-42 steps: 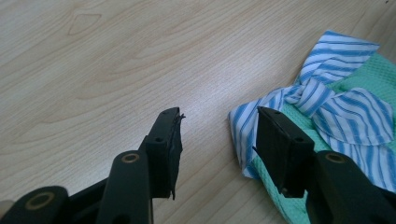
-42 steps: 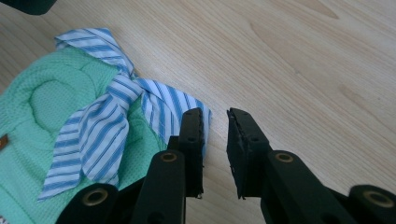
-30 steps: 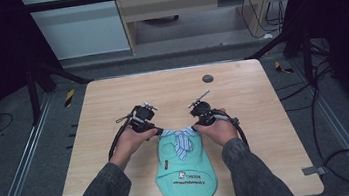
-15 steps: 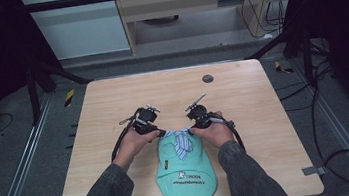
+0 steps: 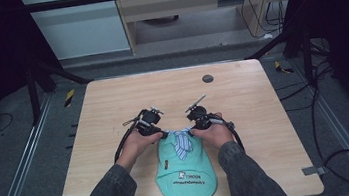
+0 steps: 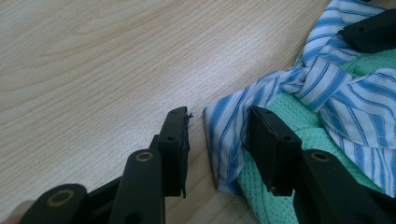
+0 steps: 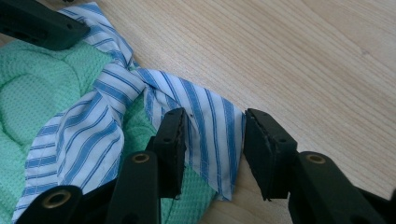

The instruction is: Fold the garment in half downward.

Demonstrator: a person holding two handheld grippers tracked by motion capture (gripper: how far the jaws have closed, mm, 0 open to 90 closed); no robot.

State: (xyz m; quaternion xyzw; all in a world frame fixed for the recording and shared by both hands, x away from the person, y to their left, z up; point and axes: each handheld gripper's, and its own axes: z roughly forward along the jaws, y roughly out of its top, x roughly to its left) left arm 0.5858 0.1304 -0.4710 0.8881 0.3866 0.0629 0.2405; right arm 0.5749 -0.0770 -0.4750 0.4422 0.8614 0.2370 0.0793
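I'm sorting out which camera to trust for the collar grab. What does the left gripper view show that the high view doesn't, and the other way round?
The left gripper view alone shows the left gripper open, its jaws astride one end of the striped collar, and the green mesh weave. The high view alone shows the whole green garment, its white print, both hands and the table. Both show collar, green garment and wood.
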